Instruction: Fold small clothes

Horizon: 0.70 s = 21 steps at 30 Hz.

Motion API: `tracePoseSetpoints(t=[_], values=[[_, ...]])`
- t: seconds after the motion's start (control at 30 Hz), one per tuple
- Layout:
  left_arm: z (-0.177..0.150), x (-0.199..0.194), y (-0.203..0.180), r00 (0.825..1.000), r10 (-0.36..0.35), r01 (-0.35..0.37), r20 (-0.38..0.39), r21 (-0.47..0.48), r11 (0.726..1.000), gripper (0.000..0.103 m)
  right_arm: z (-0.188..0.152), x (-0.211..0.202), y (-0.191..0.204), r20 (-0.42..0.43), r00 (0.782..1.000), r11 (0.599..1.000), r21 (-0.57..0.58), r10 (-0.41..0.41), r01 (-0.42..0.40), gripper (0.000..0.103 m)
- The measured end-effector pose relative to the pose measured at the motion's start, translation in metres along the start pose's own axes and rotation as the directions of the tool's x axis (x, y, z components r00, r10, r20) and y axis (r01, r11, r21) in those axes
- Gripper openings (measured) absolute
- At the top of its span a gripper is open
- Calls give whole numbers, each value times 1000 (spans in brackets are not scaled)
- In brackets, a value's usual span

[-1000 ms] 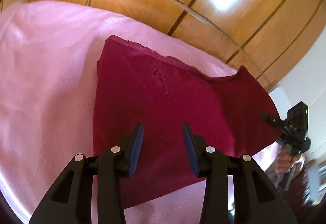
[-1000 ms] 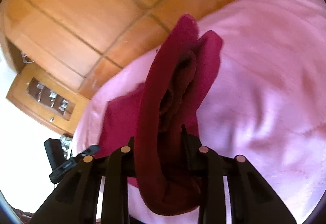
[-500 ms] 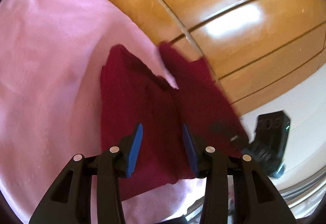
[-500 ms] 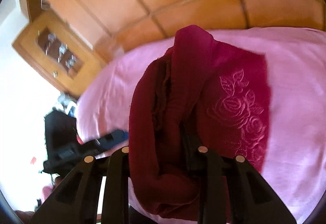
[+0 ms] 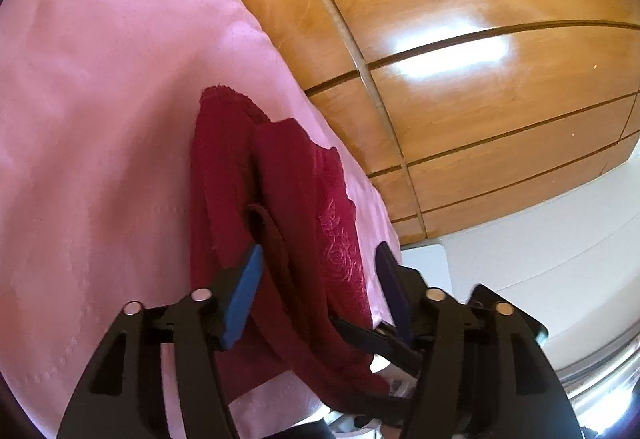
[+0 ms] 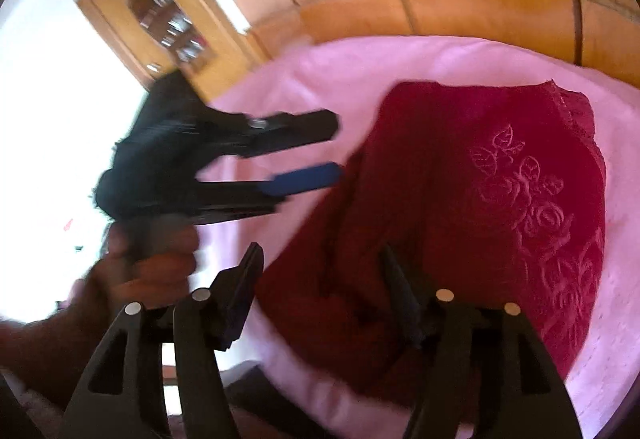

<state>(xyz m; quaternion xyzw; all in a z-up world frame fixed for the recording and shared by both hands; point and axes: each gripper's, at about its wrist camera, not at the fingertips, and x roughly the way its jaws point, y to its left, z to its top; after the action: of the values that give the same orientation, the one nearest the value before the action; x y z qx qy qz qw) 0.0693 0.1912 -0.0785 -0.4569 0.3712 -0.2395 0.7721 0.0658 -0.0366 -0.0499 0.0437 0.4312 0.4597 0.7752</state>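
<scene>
Crimson cloth (image 6: 460, 207), rose-embossed, folded double, lies flat on the pink bed cover (image 5: 100, 119); its long axis runs away from us along the bed's edge. We log the right hand-held gripper (image 6: 320, 283) just over its near end, jaws just opened, holding nothing. Left hand-held gripper (image 5: 318, 279), likewise just opened and empty, straddles the near fold; both about equally near

left gripper (image 5: 318, 271): jaws just opened | red cloth (image 5: 304, 207) (folded) between
</scene>
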Motion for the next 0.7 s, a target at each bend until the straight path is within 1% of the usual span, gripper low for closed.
tracePoseSetpoints(t=[0.07,0.1,0.17,0.2,0.23,0.33,0.4,0.47,0.5,0.53,0.57,0.6,0.63,0.7], values=[[0,4,-4,1000,4,-4,-13,6,1000,59,-7,-21,-4,20,999,999,5,34,-34,61],[2,8,-5,1000,13,-13,-23,11,1000,59,-13,-36,-10,36,999,1000,8,25,-25,61],[4,14,-8,998,40,-39,-47,26,999,59,-25,-54,-18,50,999,1000,19,-18,17,61],[6,21,-12,997,59,-56,-59,41,998,59,-34,-63,-27,55,997,998,39,-60,58,59],[6,23,-15,995,72,-69,-68,51,996,59,-41,-70,-35,56,994,994,60,-94,90,56],[9,39,-22,989,112,-105,-102,71,992,59,-64,-89,-53,57,988,984,110,-144,137,44],[10,50,-27,983,140,-130,-119,91,987,59,-68,-90,-60,61,986,980,130,-157,148,40],[9,56,-32,977,175,-162,-122,109,981,59,-69,-91,-59,69,989,984,126,-133,124,37],[10,59,-35,975,188,-173,-120,123,977,53,-67,-83,-54,63,991,989,103,-117,110,38],[10,62,-38,971,208,-191,-116,145,971,37,-63,-79,-54,54,992,990,82,-117,112,38],[13,68,-43,964,242,-221,-106,177,959,28,-61,-68,-50,41,992,992,55,-116,114,38],[13,69,-45,957,276,-253,-92,200,946,10,-60,-67,-51,34,993,993,44,-110,108,38],[13,68,-47,952,298,-277,-70,218,936,8,-59,-61,-51,27,995,994,34,-100,99,38],[11,55,-56,947,322,-311,-4,249,917,7,-61,-56,-49,20,996,996,15,-86,86,39]])
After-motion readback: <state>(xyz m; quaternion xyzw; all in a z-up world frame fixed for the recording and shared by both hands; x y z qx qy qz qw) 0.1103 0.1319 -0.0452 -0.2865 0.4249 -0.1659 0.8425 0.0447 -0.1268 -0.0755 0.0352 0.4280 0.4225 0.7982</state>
